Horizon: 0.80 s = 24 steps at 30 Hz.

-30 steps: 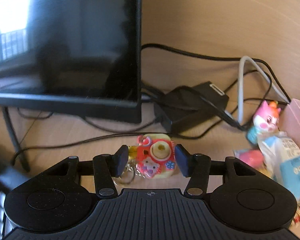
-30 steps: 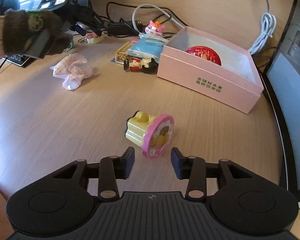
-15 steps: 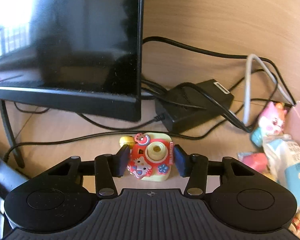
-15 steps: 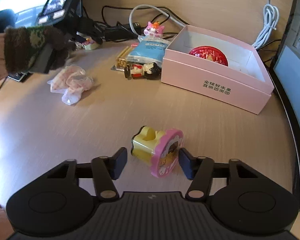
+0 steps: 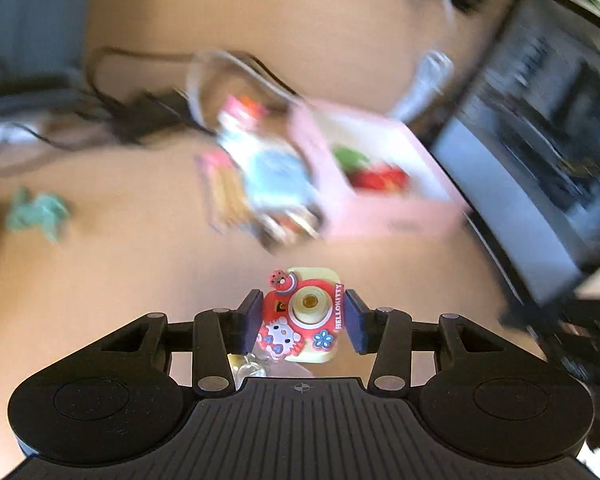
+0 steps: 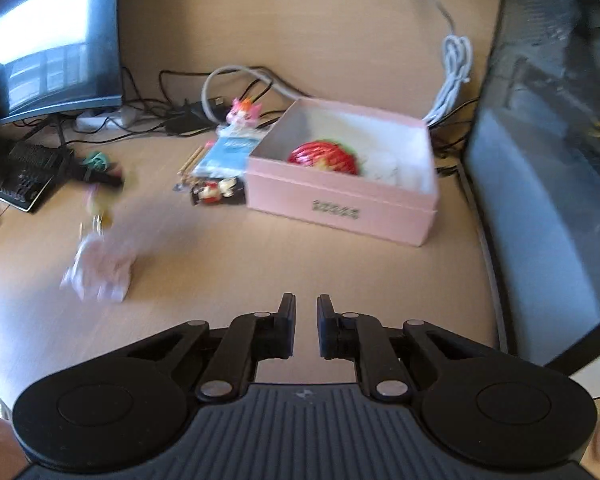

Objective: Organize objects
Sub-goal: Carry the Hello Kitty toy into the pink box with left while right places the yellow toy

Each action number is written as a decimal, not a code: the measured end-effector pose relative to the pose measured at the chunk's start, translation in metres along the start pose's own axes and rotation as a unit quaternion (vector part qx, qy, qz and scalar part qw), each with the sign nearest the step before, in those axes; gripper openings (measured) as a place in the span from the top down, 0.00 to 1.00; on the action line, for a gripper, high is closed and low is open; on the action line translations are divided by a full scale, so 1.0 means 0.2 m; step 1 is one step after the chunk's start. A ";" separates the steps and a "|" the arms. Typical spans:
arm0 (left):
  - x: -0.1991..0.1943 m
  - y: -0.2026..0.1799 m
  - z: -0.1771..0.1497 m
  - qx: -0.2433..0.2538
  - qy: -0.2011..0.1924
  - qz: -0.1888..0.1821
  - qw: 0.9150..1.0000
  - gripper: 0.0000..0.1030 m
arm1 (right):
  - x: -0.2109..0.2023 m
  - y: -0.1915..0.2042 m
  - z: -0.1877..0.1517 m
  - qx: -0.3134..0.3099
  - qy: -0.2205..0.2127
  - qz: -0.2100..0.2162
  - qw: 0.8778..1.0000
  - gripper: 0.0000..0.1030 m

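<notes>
Toy camera [image 5: 302,316] is clamped between the left gripper [image 5: 302,320] pads, lens facing up toward the wrist view, clear of the desk [image 5: 148,264]. Side grip on its flat edges looks deliberate: keeps it square for a drop into the pink box [image 5: 380,208], which sits ahead and right, well apart. Jaws have just been closing on it, toy between them. Background is motion-blurred, so box contents read only as red and green.

Toy: small, pale yellow body, red front, round lens ring, white cat face, blue flower, "HELLO KITTY" down the right side, keyring hanging below.

Right gripper [image 6: 305,326] has just been closing; jaws nearly together, nothing between them. It hangs over bare desk, pointing at the box [image 6: 340,204], where a red round thing [image 6: 323,158] lies.

Judgement: box is the collection point; left load goes there next.
</notes>
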<state>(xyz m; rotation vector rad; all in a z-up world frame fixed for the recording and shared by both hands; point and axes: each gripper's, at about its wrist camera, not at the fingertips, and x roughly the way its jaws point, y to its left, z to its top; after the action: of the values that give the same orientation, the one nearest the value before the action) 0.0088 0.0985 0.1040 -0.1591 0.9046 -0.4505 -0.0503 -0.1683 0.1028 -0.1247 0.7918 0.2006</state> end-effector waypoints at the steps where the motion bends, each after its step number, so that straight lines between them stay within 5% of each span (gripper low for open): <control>1: 0.02 -0.02 -0.03 0.001 0.005 -0.004 1.000 0.54 | 0.00 -0.01 -0.01 -0.003 0.000 -0.006 1.000 0.89; 7: 0.00 -0.10 -0.07 0.007 -0.004 0.022 1.000 0.54 | -0.08 -0.08 -0.16 -0.050 -0.004 -0.017 0.999 0.80; 9: -0.05 -0.10 -0.08 0.001 -0.022 0.030 0.999 0.54 | -0.16 -0.15 -0.20 -0.041 -0.007 -0.007 0.999 0.50; 11: -0.07 -0.06 -0.07 -0.011 -0.039 0.037 0.998 0.54 | -0.25 -0.27 -0.24 -0.010 -0.011 0.014 1.000 0.38; 18: -0.12 -0.03 -0.06 -0.048 -0.082 0.039 0.995 0.54 | -0.36 -0.61 -0.28 0.078 0.002 0.044 0.996 0.30; 20: -0.13 -0.05 -0.07 -0.060 -0.099 0.043 0.992 0.54 | -0.32 -0.66 -0.31 0.076 0.050 0.087 0.992 0.29; 24: -0.16 -0.08 -0.08 -0.077 -0.116 0.039 0.989 0.54 | -0.19 -0.64 -0.38 0.049 0.130 0.225 0.964 0.28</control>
<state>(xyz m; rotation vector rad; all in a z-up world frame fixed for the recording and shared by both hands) -0.0255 0.0993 0.1213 -0.3097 0.7131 -0.2820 -0.1006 -0.3114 0.0823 0.1291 1.0847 0.5826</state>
